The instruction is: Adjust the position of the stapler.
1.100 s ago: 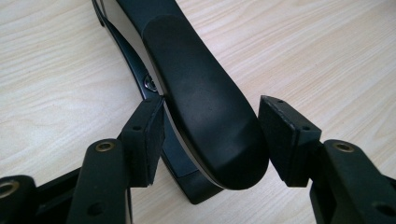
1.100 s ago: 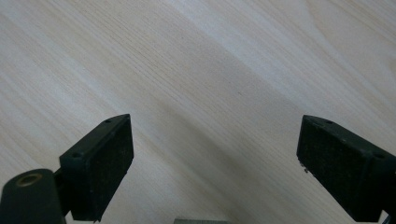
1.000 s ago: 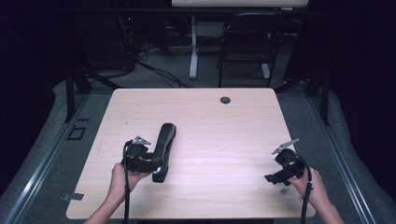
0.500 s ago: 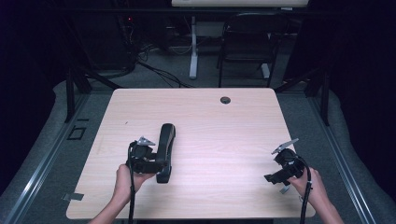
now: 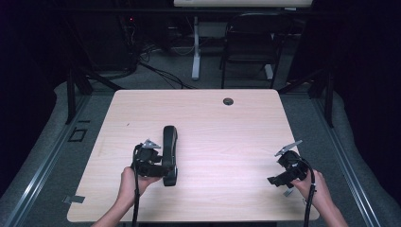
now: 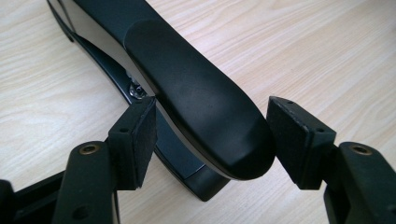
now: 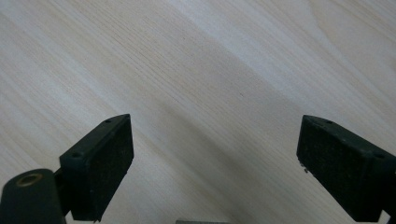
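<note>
A: What is seen on the bench [image 5: 227, 123]?

B: A black stapler [image 5: 169, 153] is laid flat on the light wood, left of the middle, with its long axis running away from the person. Its near end is placed between the jaws of the left gripper [image 5: 163, 168], which is held at the stapler's left side by the left hand [image 5: 130, 179].

A: Is the stapler clamped?

B: No. In the left gripper view, the rounded end of the stapler [image 6: 201, 107] is framed by the two pads. One pad [image 6: 135, 140] is set just beside the metal edge under the black top; whether it touches cannot be told. A sliver of wood grain is seen between the stapler and the other pad. The jaws have just been opening, with the stapler between them.

A: And the other side?

B: The right gripper [image 5: 276, 178] is held near the bench's right front corner, well apart from the stapler. In the right gripper view its pads [image 7: 100, 163] are spread wide, and bare wood is seen between them.

A: Are any containers seen?

B: None can be made out. A small dark round grommet [image 5: 228, 101] is set into the far edge.
</note>
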Available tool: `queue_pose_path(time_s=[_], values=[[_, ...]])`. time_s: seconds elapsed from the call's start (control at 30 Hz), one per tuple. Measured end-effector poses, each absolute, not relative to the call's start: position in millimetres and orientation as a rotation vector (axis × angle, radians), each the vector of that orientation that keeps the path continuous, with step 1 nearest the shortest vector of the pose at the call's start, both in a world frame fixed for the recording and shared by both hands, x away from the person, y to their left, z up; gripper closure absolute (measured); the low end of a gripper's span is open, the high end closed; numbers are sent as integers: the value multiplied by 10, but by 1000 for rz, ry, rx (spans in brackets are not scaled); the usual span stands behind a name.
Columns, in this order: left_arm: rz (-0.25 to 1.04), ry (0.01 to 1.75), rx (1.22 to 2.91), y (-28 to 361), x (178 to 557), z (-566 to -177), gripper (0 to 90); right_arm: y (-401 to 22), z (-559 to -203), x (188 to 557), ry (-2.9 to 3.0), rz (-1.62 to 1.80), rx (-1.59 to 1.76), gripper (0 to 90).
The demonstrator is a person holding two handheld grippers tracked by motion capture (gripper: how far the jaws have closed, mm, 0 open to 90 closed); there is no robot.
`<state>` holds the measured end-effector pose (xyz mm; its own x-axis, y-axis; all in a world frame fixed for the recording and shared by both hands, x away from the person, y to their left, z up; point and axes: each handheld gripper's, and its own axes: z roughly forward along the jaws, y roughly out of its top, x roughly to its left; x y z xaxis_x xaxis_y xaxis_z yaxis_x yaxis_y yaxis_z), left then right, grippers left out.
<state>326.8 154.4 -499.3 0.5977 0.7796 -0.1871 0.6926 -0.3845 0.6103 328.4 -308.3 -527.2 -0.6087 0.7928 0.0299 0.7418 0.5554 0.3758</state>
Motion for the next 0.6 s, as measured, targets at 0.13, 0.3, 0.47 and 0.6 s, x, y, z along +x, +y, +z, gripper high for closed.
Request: queue_pose_path(time_s=[0.13,0.3,0.47,0.6], values=[[176,1134,2169,1490,3253,-4993,339,-3079,-5272,3284,2641,543,1313,106],[194,1095,2182,1435,3254,-4993,318,-3080,-5264,3285,2636,555,1318,106],[178,1078,2177,1390,3251,-4999,306,-3079,-5254,3292,2636,565,1319,107],[177,1052,2180,1360,3258,-4998,301,-3074,-5248,3298,2637,556,1314,107]])
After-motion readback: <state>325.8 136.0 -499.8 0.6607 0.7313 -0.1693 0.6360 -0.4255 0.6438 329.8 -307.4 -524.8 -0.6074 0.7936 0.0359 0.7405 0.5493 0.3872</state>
